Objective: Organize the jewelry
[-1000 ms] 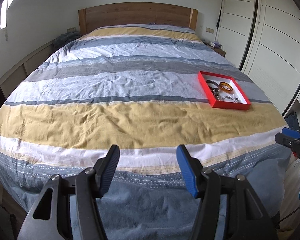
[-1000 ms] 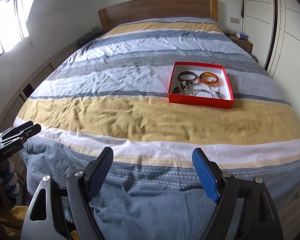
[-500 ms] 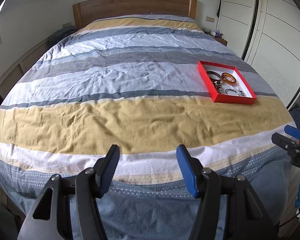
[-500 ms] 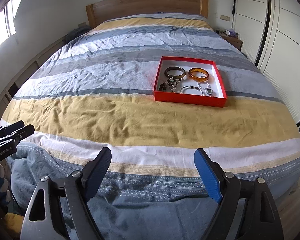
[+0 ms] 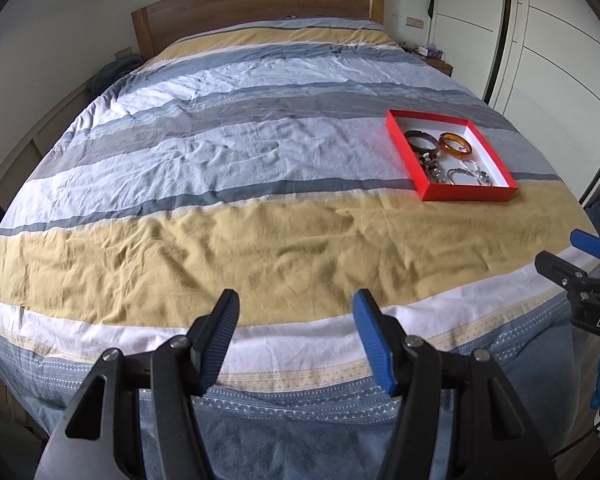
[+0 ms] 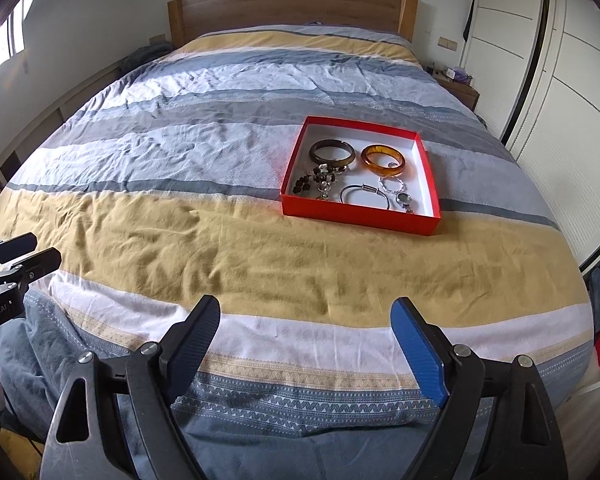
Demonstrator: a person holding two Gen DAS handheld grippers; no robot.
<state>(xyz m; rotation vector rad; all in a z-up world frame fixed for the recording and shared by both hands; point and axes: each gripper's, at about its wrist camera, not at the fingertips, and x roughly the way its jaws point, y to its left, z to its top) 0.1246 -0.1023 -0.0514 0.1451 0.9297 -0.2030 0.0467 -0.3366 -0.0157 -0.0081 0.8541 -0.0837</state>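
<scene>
A red tray (image 6: 356, 216) lies on the striped bedspread, right of centre; it also shows in the left wrist view (image 5: 466, 194). Inside are a dark bangle (image 6: 332, 153), an amber bangle (image 6: 382, 159), a thin wire bracelet (image 6: 365, 197), a silver chain bracelet (image 6: 393, 184), a small watch (image 6: 403, 200) and dark beaded pieces (image 6: 316, 182). My left gripper (image 5: 294, 308) is open and empty over the foot of the bed. My right gripper (image 6: 306, 318) is open and empty, well short of the tray.
The bed (image 6: 220, 248) fills both views, with a wooden headboard (image 6: 288, 4) at the far end. White wardrobe doors (image 6: 540, 72) stand on the right and a nightstand (image 6: 458, 88) at the far right. The right gripper shows in the left wrist view (image 5: 572, 276).
Both grippers have moved forward and up over the foot of the bed, so the tray sits nearer and larger. Jaws stayed open. Nothing on the bed moved.
</scene>
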